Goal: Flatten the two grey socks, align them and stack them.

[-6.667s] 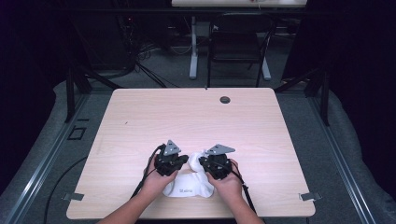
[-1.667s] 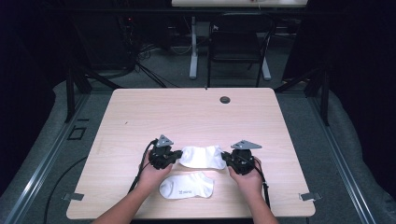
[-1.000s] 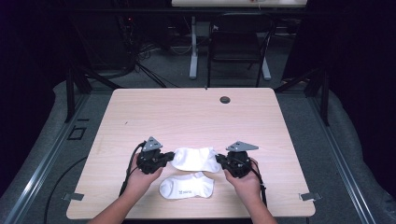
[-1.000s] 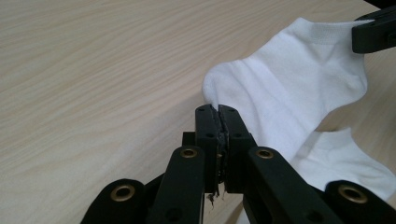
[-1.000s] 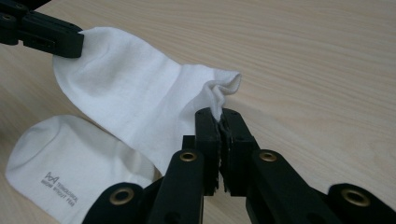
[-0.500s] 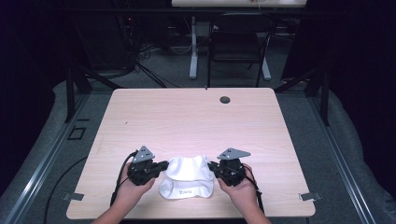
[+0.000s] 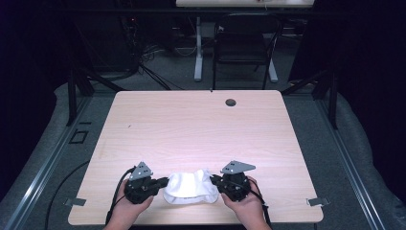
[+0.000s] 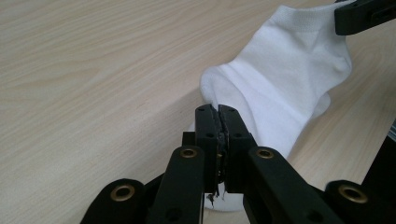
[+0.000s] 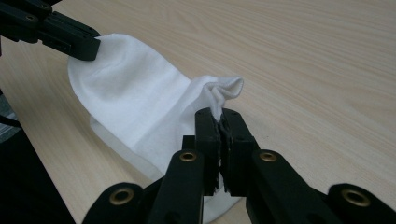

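Dark room, grey carpet, one pale wood table (image 7: 201, 124) with a small black grommet (image 7: 231, 102) near its far edge and a black chair (image 7: 244, 45) beyond it. High view: white sock (image 7: 190, 187) sits at the near edge of the table, strung between the left gripper (image 7: 162, 182) and the right gripper (image 7: 214, 181), both held in the person's hands at the bottom of the frame. Long axis runs left-right, roughly parallel to the near edge. From up there it reads as one white lump; can't tell the layers or which end is which. Left gripper view fills that in: jaws pressed fully together on the rounded end of the sock (image 8: 280, 88), fabric pinched in the seam between them, ribbed band visible at the far end where the other gripper's black jaw tip comes in at the top right corner. A second white layer (image 8: 322, 105) peeks out under the top one, close to the table edge. Right gripper view: jaws clamped tight on a bunched, puckered bit of fabric (image 9: 224, 91), sock (image 9: 135, 116) stretching away to the left gripper's jaw (image 9: 70, 39) at upper left. A lower white layer (image 9: 116, 140) shows beneath here too; whether that is a second sock or a fold, can't tell. Sock looks slightly slack, sagging onto the tabletop rather than pulled taut.
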### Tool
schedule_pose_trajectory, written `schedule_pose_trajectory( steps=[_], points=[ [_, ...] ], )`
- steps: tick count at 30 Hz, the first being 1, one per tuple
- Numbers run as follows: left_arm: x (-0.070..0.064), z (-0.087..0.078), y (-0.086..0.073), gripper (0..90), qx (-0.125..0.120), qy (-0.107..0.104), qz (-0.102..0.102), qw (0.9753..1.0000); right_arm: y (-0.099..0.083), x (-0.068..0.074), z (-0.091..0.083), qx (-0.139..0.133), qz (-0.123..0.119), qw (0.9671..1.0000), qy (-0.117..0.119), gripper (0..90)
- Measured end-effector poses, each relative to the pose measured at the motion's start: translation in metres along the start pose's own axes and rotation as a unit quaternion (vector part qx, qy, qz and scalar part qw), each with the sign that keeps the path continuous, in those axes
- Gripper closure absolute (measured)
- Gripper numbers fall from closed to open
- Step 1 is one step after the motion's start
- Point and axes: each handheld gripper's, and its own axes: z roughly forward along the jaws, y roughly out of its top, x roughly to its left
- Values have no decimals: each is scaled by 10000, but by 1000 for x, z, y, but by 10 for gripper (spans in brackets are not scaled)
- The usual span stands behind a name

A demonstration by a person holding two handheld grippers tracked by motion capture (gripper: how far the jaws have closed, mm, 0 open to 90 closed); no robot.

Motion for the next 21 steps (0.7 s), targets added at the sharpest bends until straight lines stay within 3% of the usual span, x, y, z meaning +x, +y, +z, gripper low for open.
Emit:
schedule_pose_trajectory(
  steps=[4,21],
  points=[
    [1,0,-5,879,-17,-9,-69,10000,-4,1,3,-18,6,10000,-3,866],
    [1,7,-15,877,226,9,-38,9997,-15,-1,13,147,22,9999,-5,866]
  ],
)
